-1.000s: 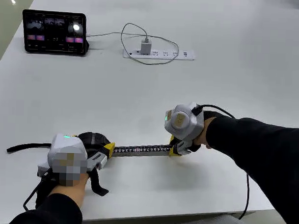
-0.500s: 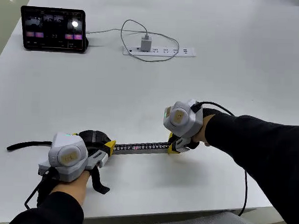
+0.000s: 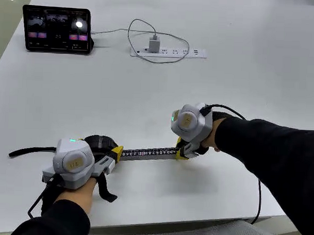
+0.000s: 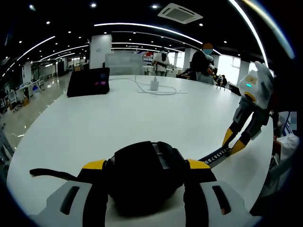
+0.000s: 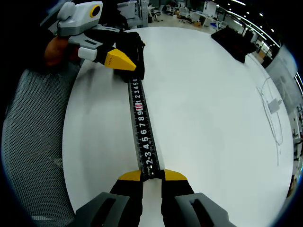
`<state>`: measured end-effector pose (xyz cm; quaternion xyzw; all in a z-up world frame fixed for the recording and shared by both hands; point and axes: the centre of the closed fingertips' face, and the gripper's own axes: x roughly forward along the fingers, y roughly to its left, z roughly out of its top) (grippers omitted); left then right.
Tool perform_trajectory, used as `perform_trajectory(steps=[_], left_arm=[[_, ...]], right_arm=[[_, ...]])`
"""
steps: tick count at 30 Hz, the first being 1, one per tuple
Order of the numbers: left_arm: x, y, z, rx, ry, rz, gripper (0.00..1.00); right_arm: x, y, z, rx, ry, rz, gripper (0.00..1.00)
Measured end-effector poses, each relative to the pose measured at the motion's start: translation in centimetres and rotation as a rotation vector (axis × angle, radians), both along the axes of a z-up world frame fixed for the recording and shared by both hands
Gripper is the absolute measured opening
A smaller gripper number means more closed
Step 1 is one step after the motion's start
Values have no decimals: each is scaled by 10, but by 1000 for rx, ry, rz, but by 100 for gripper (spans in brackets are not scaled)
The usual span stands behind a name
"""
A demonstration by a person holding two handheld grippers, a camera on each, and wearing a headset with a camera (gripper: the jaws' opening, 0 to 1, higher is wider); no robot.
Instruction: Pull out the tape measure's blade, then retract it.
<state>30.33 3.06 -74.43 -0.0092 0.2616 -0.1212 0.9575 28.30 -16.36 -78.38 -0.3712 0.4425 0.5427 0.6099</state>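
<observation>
On the white table [image 3: 147, 96], near its front edge, the tape measure [image 3: 99, 145] lies with its black case clenched between the yellow-tipped jaws of the left gripper [image 3: 108, 156]. In the left gripper view the case sits snug between the two jaws, which press it from either side. A black wrist strap [image 3: 27, 153] trails from the case off to the left across the tabletop. The blade [image 3: 148, 154] is drawn out in a straight line to the right and lies flat on the table, its numbers facing up. At the far end the right gripper [image 3: 182, 154] is pinched on the blade's tip. In the right gripper view the two yellow tips close in on the tip from both sides, and the blade runs straight away from them to the case. Both grippers are low, right at the table surface, well apart, with the blade between them. At the far side of the table stand a tablet [image 3: 57, 29] with its screen lit and a white power strip [image 3: 169, 53] with a charger and a looped cable plugged in.
</observation>
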Motion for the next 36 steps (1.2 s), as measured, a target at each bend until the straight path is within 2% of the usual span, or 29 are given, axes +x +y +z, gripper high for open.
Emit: perform_trajectory(steps=[29, 36], left_arm=[[1, 0, 0, -4, 7, -15, 60], [1, 0, -1, -5, 13, -19, 59]], right_arm=[[1, 12, 0, 13, 23, -21, 10], [0, 14, 0, 15, 14, -17, 10]])
